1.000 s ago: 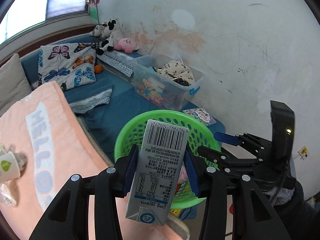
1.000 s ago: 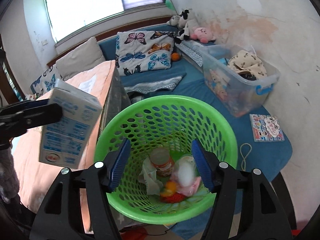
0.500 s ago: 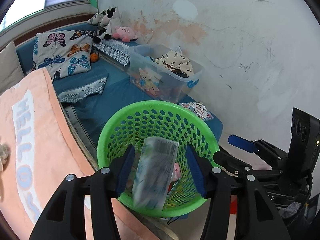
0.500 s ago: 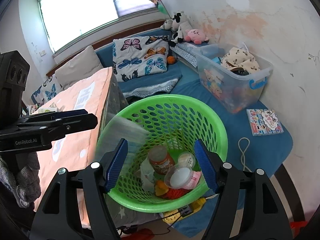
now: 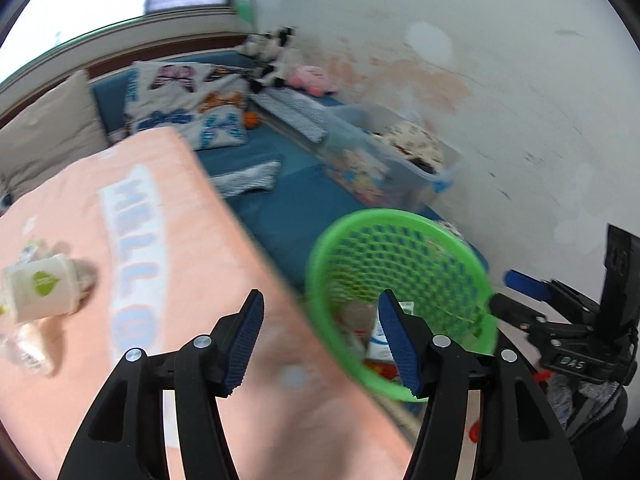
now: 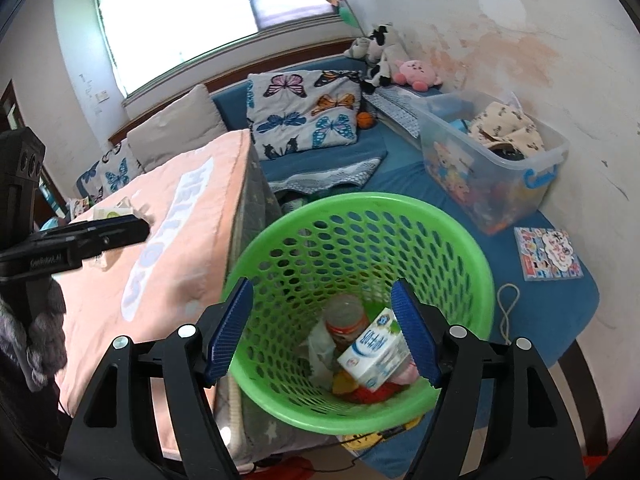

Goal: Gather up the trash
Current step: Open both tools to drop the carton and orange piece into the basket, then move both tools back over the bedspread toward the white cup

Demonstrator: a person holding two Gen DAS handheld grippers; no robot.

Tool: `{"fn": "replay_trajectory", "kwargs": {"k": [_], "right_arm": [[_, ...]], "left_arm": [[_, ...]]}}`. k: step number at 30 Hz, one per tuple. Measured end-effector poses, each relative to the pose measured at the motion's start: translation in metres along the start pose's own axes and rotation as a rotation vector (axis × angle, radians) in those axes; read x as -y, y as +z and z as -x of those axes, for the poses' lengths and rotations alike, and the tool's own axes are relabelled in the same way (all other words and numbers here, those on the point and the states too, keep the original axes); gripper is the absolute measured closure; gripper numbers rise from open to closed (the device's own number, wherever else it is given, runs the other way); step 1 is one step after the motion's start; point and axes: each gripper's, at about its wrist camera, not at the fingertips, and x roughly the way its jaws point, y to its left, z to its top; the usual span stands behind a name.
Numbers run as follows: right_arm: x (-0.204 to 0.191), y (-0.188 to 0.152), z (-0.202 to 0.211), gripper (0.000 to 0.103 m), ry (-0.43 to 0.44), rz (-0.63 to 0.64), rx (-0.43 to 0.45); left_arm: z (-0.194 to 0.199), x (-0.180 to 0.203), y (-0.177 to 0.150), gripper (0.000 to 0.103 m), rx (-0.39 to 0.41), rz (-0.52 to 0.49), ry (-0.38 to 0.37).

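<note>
My blanket [image 6: 160,240] reads "HELLO" beside the basket [image 6: 460,240] holding the carton [image 6: 376,356], while my left gripper [image 5: 320,344] and right gripper [image 6: 322,332], just opening, gape empty.

Left gripper [image 5: 320,336] tilts downward, its blue-padded fingers [image 5: 245,340] just spread apart, nothing between them. Right gripper [image 6: 322,328] angles down likewise, fingers [image 6: 230,326] widening too, gripping nothing.

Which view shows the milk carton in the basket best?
Right wrist: it looks down into the green basket, with the milk carton sharp on the other trash. Left wrist is motion-blurred; only a sliver of the carton shows beside the left gripper, whose jaws stand empty.
</note>
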Motion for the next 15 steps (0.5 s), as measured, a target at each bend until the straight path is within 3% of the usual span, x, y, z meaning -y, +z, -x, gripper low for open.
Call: {"fn": "replay_trajectory", "kwargs": {"k": [4,15], "right_arm": [[-0.013,0.006,-0.006,0.029,0.027,0.019,-0.006],[-0.057,0.016,-0.035,0.028,0.085,0.090,-0.039]], "left_arm": [[0.022,-0.051,-0.003,0.045,0.030,0.078,0.084],[0.068,-0.185,-0.013,0.028,0.094,0.300,0.297]]}}
